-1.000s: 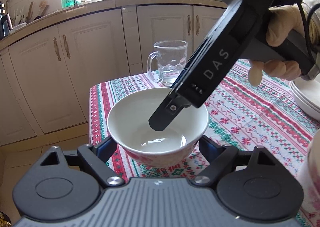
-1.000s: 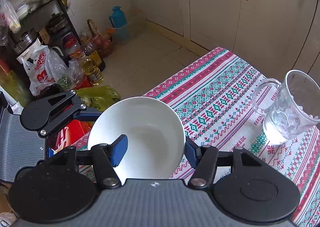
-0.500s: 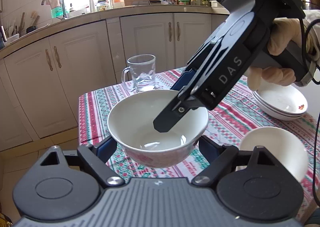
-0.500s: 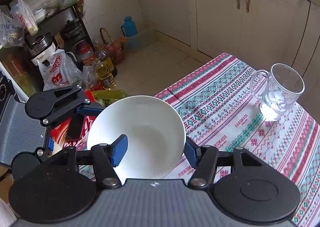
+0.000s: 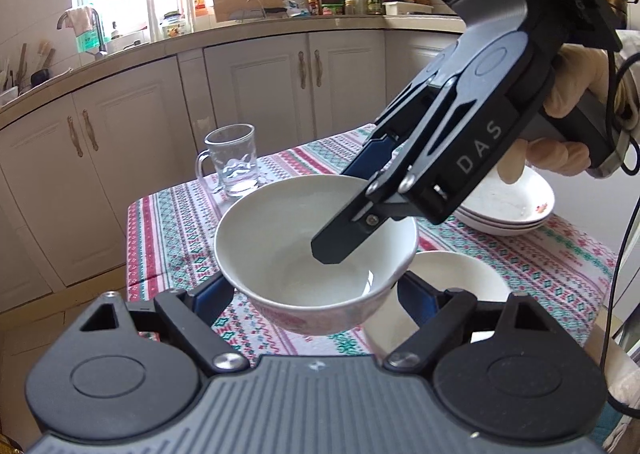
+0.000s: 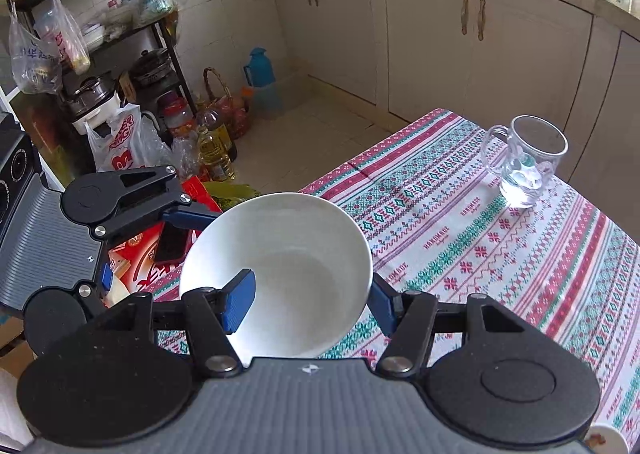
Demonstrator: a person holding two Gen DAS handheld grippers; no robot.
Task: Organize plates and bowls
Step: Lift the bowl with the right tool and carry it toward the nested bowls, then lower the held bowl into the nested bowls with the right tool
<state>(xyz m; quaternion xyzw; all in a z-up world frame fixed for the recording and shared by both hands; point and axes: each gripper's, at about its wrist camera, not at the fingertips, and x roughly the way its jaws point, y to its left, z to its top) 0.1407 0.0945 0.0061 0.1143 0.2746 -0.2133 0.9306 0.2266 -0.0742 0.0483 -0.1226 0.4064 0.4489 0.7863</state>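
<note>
1. We see the white ceramic bowl (image 5: pixel 316 250) held above the near left corner of the table with the patterned cloth (image 6: pixel 500 238).
2. The right gripper (image 6: pixel 310 296) pinches the bowl's rim, one finger inside, one outside.
3. The left gripper (image 5: pixel 316 294) cradles its sides, pads against the outer wall.
4. A stack of white plates (image 5: pixel 516 210) sits at the far right edge.

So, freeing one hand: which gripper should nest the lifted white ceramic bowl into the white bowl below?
Probably right: right gripper pinches the lifted white bowl by its rim from above; left gripper straddles its sides.
</note>
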